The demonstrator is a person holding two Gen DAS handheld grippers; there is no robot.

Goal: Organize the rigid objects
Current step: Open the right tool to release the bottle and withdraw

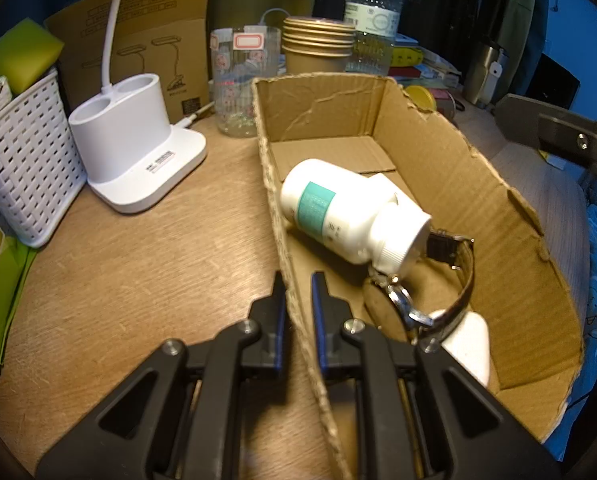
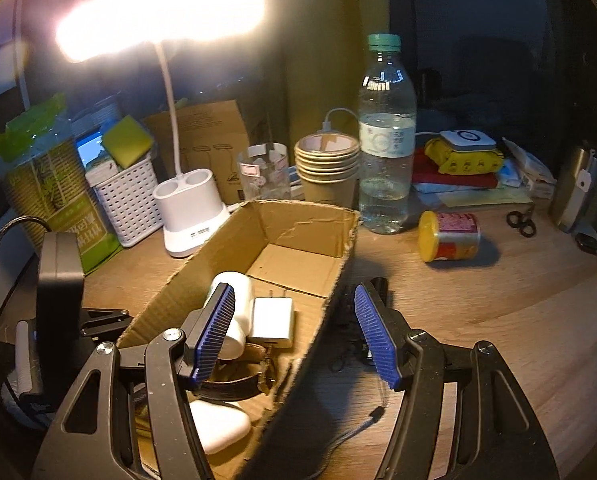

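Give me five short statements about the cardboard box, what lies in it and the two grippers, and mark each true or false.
1. The left gripper is clamped on the cardboard box wall. True.
2. The white pill bottle stands upright in the box. False: it lies on its side.
3. A wristwatch lies in the box next to the bottle's cap. True.
4. The right gripper holds the white charger. False: its jaws are open and empty, and the charger lies in the box.
5. The yellow-lidded can is in the box. False: it lies on the table beside it.
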